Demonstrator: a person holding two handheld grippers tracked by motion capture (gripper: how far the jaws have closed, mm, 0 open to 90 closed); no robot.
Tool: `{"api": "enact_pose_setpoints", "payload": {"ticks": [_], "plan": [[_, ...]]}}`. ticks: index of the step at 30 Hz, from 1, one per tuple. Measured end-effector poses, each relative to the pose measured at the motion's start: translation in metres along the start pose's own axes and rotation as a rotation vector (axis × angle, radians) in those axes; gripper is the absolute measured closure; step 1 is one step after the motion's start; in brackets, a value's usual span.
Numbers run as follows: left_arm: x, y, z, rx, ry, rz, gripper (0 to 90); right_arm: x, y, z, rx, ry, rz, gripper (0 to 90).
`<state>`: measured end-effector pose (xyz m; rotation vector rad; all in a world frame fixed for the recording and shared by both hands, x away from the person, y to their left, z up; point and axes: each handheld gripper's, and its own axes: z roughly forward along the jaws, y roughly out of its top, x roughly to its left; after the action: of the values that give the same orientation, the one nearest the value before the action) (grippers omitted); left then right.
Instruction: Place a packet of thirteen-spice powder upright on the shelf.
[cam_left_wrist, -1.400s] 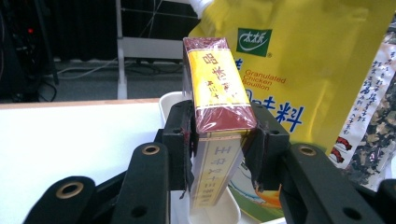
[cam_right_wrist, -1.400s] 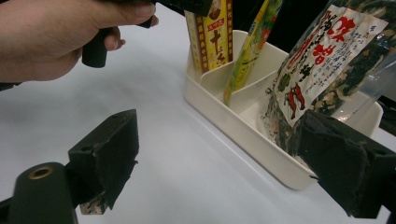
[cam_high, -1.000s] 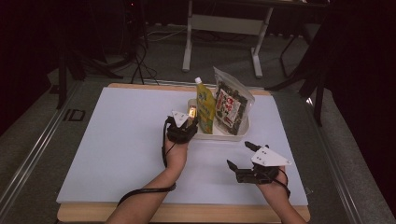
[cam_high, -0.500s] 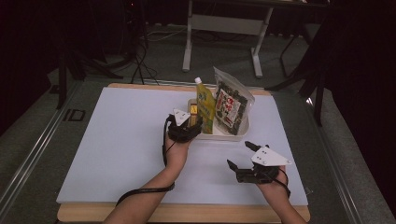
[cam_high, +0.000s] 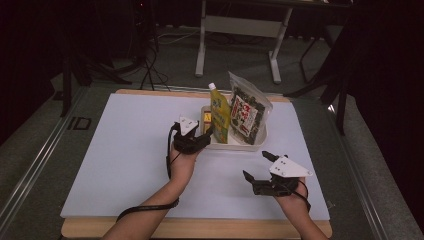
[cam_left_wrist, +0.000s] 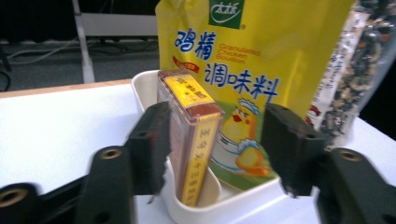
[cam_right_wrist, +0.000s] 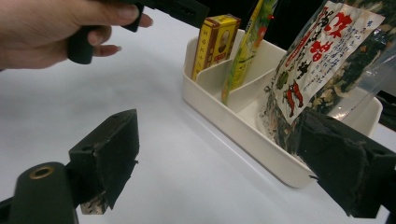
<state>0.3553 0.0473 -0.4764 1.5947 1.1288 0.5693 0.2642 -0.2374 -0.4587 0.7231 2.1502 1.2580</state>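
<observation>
A white divided tray (cam_high: 235, 145) stands at the back middle of the white board. Its left compartment holds an upright yellow-and-red box (cam_high: 206, 119). Beside it stand a yellow bouillon pouch (cam_high: 219, 117) and a clear bag of dark dried food (cam_high: 247, 115). My left gripper (cam_high: 202, 137) is at the tray's left end. In the left gripper view the box (cam_left_wrist: 196, 140) stands between the jaws, which have just been opening; the right pad is clear of it. My right gripper (cam_high: 254, 164) rests open near the front right, with nothing between its jaws (cam_right_wrist: 219, 149).
The board (cam_high: 125, 165) has a wooden front edge and bare room to the left of the tray. A metal desk frame (cam_high: 237, 25) stands on the floor behind the table. In the right gripper view a hand (cam_right_wrist: 56, 23) holds the other gripper, left of the tray (cam_right_wrist: 233, 126).
The left gripper's jaws have widened around the box and the hand has drawn back and up a little. The box stays upright in the tray. The right gripper has kept still.
</observation>
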Motion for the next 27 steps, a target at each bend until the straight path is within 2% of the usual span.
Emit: {"api": "enact_pose_setpoints", "payload": {"ticks": [2, 7, 9, 11, 16, 17, 20, 24, 27], "plan": [[-0.001, 0.000, -0.004, 0.003, -0.017, -0.001, 37.4, 0.000, 0.000, 0.000, 0.002, 0.000, 0.001, 12.9], [-0.003, -0.001, -0.017, 0.032, -0.077, 0.011, 16.4, 0.001, 0.000, 0.002, 0.003, 0.004, 0.001, 12.9], [-0.003, -0.001, -0.019, 0.040, -0.086, 0.012, 14.7, 0.001, 0.000, 0.001, 0.002, 0.002, 0.000, 12.9], [-0.004, -0.003, -0.025, 0.052, -0.105, 0.032, 11.2, 0.001, 0.000, 0.001, 0.001, 0.003, 0.002, 12.9], [-0.004, -0.007, -0.035, 0.069, -0.114, 0.065, 3.2, 0.001, -0.001, 0.002, 0.003, 0.004, 0.004, 12.9], [-0.004, -0.007, -0.035, 0.069, -0.114, 0.065, 2.6, 0.001, -0.001, 0.002, 0.002, 0.006, 0.004, 12.9], [-0.003, -0.012, -0.045, 0.073, -0.151, 0.053, 2.5, 0.001, -0.001, 0.002, 0.003, 0.007, 0.007, 12.9], [-0.005, -0.019, -0.055, 0.088, -0.197, 0.099, 2.0, 0.001, -0.002, 0.002, 0.004, 0.011, 0.010, 12.9], [-0.005, -0.022, -0.060, 0.096, -0.212, 0.101, 2.0, 0.002, -0.002, 0.002, 0.003, 0.014, 0.010, 12.9]]}}
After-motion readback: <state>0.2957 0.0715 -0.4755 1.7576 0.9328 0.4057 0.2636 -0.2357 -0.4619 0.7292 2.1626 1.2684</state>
